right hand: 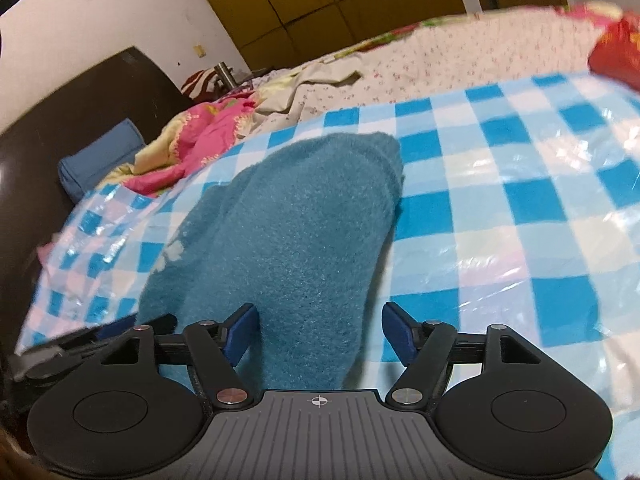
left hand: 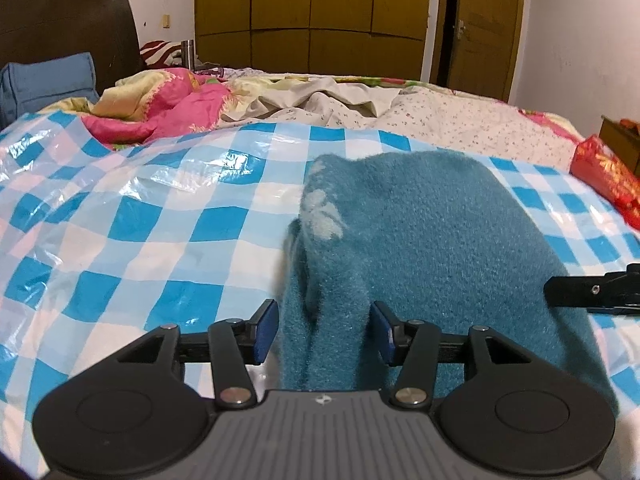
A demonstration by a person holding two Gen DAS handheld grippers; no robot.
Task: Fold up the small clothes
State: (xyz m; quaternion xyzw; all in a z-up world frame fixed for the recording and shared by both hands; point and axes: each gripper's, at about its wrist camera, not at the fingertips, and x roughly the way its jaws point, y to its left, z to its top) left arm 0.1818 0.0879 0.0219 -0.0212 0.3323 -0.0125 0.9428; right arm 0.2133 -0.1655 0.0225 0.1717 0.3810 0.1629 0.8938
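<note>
A fuzzy teal garment [left hand: 424, 240] with a pale paw print lies on a blue-and-white checked plastic sheet [left hand: 132, 216] spread over the bed. My left gripper [left hand: 325, 332] is open, its blue pads on either side of the garment's near left edge, which bunches up between them. My right gripper [right hand: 318, 334] is open too, with the garment's [right hand: 296, 216] near right edge between its pads. The right gripper's finger [left hand: 592, 290] shows at the right edge of the left wrist view. The left gripper's finger [right hand: 100, 334] shows at lower left in the right wrist view.
A pink and yellow quilt [left hand: 168, 100] and crumpled floral bedding [left hand: 360, 104] lie behind the sheet. A blue pillow [left hand: 44, 80] leans on the dark headboard [left hand: 68, 24]. A red packet [left hand: 608, 176] sits at the right edge. Wooden wardrobes [left hand: 312, 12] stand behind the bed.
</note>
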